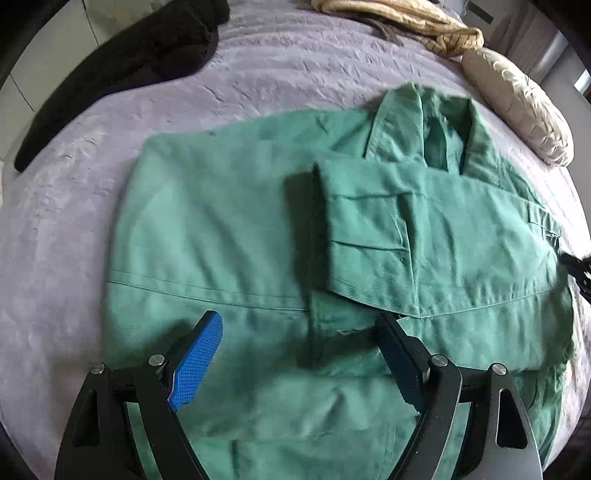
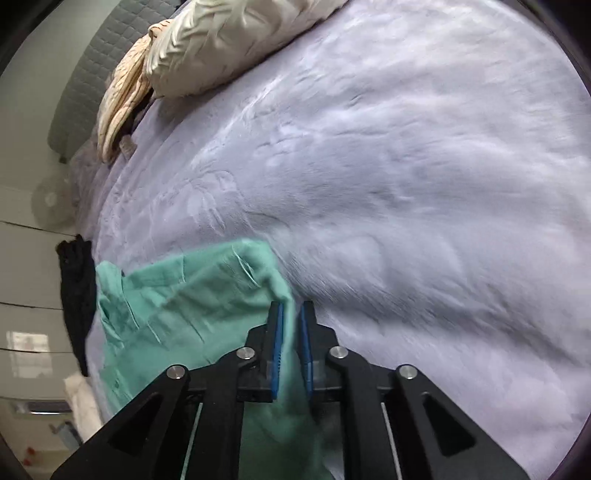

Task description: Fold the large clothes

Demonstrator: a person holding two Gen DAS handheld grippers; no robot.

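Two views, left wrist first: I take the green jacket (image 1: 229,229) as my landmark; it lies flat on the lilac bedspread (image 1: 66,221), collar away from me, one sleeve folded across its chest.
Left tongs: my left gripper (image 1: 299,328) hangs released over the jacket's lower half, blue pads wide apart, nothing between them.
Around the jacket: black knitted garment (image 1: 122,70) beyond its far left corner, well apart; cream striped garment (image 1: 424,22) and beige cushion (image 1: 517,107) past the collar.
Containers, writing: none I can make out.
Right wrist view: my right gripper (image 2: 291,325) is clenched on the jacket's edge (image 2: 207,295), cloth running between the nearly closed pads.
Around: bedspread (image 2: 406,166) right of the jacket, cushion (image 2: 221,40) far beyond, black garment (image 2: 77,295) at its left.
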